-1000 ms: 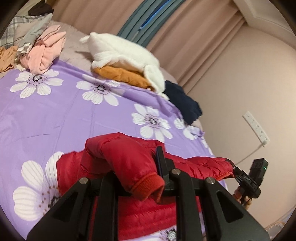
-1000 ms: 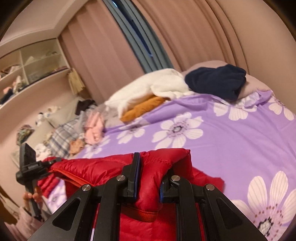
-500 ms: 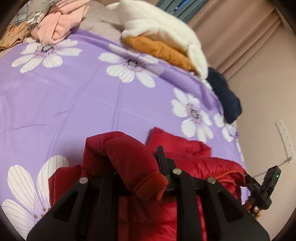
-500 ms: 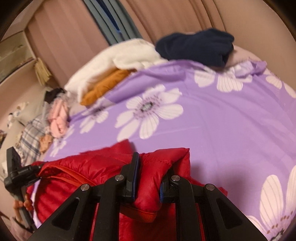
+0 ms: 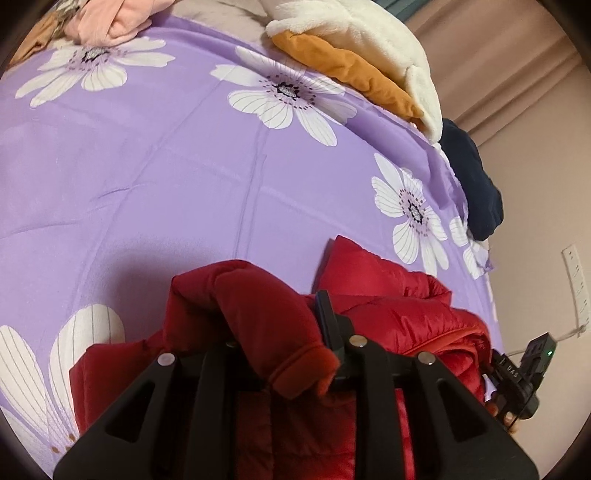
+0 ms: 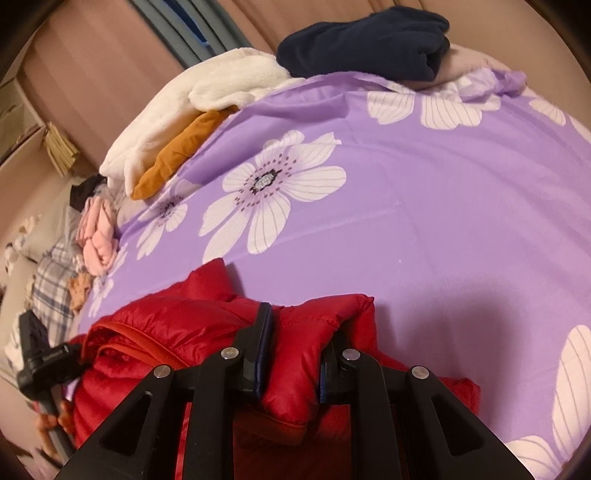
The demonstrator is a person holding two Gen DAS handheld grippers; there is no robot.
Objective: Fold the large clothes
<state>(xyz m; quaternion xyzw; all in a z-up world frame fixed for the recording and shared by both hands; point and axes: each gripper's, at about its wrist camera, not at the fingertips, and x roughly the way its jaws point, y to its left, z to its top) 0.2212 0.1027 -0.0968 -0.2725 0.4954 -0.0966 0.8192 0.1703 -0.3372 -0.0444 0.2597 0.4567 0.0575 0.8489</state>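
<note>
A red puffer jacket [image 5: 388, 302] lies bunched at the near edge of the purple flowered bedspread [image 5: 184, 177]. My left gripper [image 5: 280, 332] is shut on a jacket sleeve with a ribbed cuff [image 5: 306, 369] hanging between its jaws. My right gripper [image 6: 295, 354] is shut on a padded fold of the same jacket [image 6: 177, 325]. Both hold the cloth just above the bed. The right gripper shows at the right edge of the left wrist view [image 5: 517, 373]; the left one shows at the left edge of the right wrist view [image 6: 40, 362].
At the far side of the bed lie a white fleece [image 5: 369, 37] over an orange garment [image 5: 343, 70], a navy garment [image 5: 472, 184], and pink clothes [image 5: 114, 18]. A plaid cloth [image 6: 51, 280] lies at the left. A power strip [image 5: 576, 280] hangs on the wall.
Both grippers have tilted down and moved forward over the bed, carrying the jacket. A fold of the jacket has come into view lying on the bedspread ahead.
</note>
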